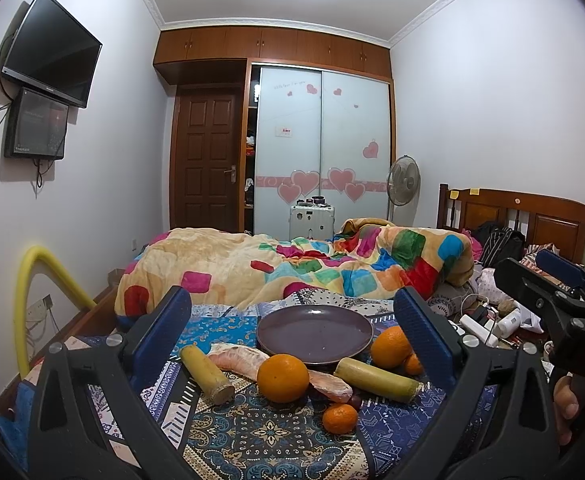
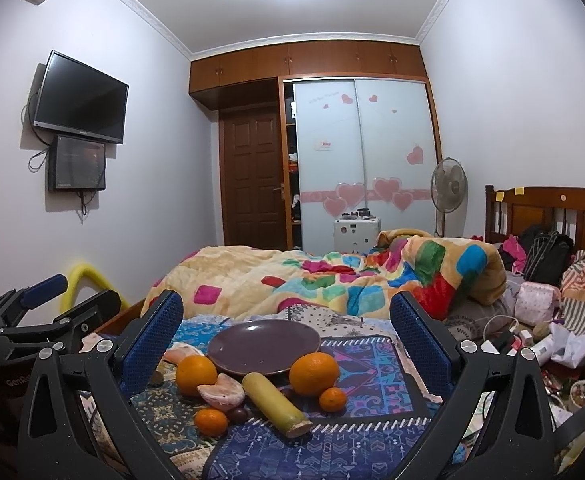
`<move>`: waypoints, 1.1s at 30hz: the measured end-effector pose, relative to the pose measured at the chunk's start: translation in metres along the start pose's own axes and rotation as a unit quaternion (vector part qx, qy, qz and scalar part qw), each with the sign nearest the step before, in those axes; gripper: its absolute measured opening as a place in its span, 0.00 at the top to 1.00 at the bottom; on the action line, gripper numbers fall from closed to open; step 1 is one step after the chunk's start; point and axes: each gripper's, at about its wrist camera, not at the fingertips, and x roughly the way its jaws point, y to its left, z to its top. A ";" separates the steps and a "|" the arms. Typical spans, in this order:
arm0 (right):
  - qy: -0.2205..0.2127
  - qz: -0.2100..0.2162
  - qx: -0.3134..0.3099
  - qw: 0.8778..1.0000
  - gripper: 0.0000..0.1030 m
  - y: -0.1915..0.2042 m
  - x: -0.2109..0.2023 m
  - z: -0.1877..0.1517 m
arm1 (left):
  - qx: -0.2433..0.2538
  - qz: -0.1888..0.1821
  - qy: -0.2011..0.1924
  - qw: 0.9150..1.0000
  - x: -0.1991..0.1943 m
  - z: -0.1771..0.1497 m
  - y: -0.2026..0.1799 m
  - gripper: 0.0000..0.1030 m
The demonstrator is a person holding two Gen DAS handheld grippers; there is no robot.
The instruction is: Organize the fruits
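An empty purple plate [image 1: 314, 334] [image 2: 263, 346] lies on the patterned bed cover. Before it lie two large oranges [image 1: 283, 378] [image 1: 390, 347], two small tangerines [image 1: 340, 418] [image 1: 413, 364], two yellow-green cane pieces [image 1: 206, 374] [image 1: 376, 379], peeled pomelo pieces [image 1: 238, 360] [image 1: 330, 386] and a dark small fruit [image 2: 238, 413]. My left gripper [image 1: 292, 332] is open and empty, hovering before the fruit. My right gripper [image 2: 286, 334] is open and empty, to its right; it shows at the left wrist view's right edge [image 1: 548, 300].
A colourful patchwork blanket [image 1: 292, 268] is heaped behind the plate. Clutter of chargers, bottles and bags [image 2: 532, 332] lies at the right by the wooden headboard [image 2: 552, 208]. A yellow foam tube [image 1: 32, 288] curves at the left bed edge.
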 end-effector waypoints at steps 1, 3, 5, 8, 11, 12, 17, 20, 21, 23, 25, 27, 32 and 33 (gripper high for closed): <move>0.000 0.001 0.000 1.000 0.00 -0.001 0.000 -0.001 | 0.000 0.000 0.000 1.000 0.000 0.000 0.000 0.00; -0.001 0.003 0.000 1.000 0.00 -0.001 -0.002 -0.001 | 0.000 0.000 0.000 1.000 0.000 0.001 0.000 0.00; -0.002 0.003 -0.001 1.000 0.00 0.000 -0.002 -0.001 | -0.001 0.000 0.000 1.000 0.000 0.002 0.000 0.00; -0.003 0.003 -0.001 1.000 0.00 -0.001 -0.002 -0.002 | 0.000 0.000 0.000 1.000 0.000 0.001 0.000 0.00; -0.002 0.004 0.000 1.000 0.00 0.000 -0.002 -0.002 | 0.001 0.000 0.000 1.000 0.000 0.001 0.000 0.00; -0.002 0.004 0.001 1.000 0.00 0.001 -0.003 -0.002 | 0.001 0.000 0.000 1.000 0.000 0.001 0.000 0.00; -0.004 0.007 0.002 1.000 0.00 0.002 -0.004 -0.001 | 0.001 0.000 -0.001 1.000 0.000 0.001 0.000 0.00; -0.005 0.008 0.002 1.000 0.00 0.003 -0.004 -0.001 | -0.001 0.000 -0.001 1.000 0.001 -0.001 0.000 0.00; -0.005 0.008 0.001 1.000 0.00 0.003 -0.004 0.000 | -0.001 0.000 -0.001 1.000 0.001 -0.001 0.000 0.00; -0.005 0.008 0.001 1.000 0.00 0.003 -0.005 0.000 | 0.000 0.001 -0.002 1.000 0.001 -0.001 -0.001 0.00; -0.005 0.009 0.002 1.000 0.00 0.003 -0.005 0.000 | 0.000 0.000 -0.001 1.000 0.001 -0.001 0.000 0.00; -0.005 0.010 0.002 1.000 0.00 0.003 -0.005 0.001 | 0.000 0.000 -0.001 1.000 0.001 -0.001 0.000 0.00; -0.006 0.012 0.001 1.000 0.00 0.004 -0.005 0.001 | -0.001 0.000 -0.002 1.000 0.001 -0.001 0.001 0.00; -0.007 0.012 0.001 1.000 0.00 0.005 -0.005 0.001 | -0.001 0.000 -0.002 1.000 0.000 -0.001 0.001 0.00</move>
